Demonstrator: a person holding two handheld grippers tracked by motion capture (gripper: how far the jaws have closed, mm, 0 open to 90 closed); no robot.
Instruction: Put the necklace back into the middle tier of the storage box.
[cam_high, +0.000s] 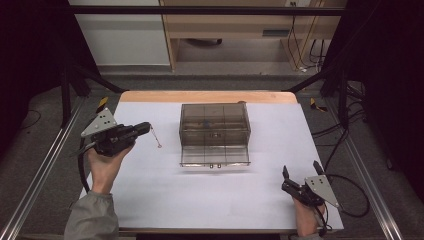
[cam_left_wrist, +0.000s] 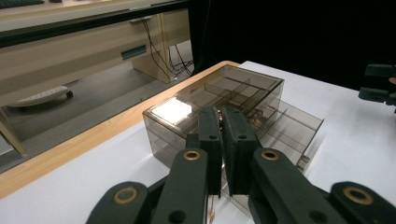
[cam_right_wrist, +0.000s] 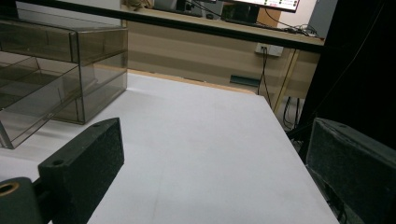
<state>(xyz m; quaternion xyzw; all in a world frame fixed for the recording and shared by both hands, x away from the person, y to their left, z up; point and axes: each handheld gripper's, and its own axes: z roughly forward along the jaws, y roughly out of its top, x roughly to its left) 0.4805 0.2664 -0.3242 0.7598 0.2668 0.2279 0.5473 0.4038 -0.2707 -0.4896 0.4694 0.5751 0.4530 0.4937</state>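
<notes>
Smoked-plastic drawer box sits mid-worktop, toward the far edge, its lowest drawer pulled out toward the person.

Left tool: jaws pressed together on a thin chain that hangs from the tips, a small ring at its lower end near the white surface. In the left gripper view a strand of the same chain shows below the closed pads.

Key relation: the box lies to the right of the left tool in the high view, near but apart, with bare worktop between them. The tool's long axis points level at the box's left wall; the open drawer is right of the dangling chain and nearer the person. Left hand is much the nearer to both chain and drawer.

Right tool: jaws spread wide, nothing between them, resting low at the near right corner, well apart from the box.

Judgement: if the chain is bound for the open drawer, the path is short and unobstructed; the drawer's side wall and the box's upper tiers overhanging its rear are what could snag the hanging chain.
</notes>
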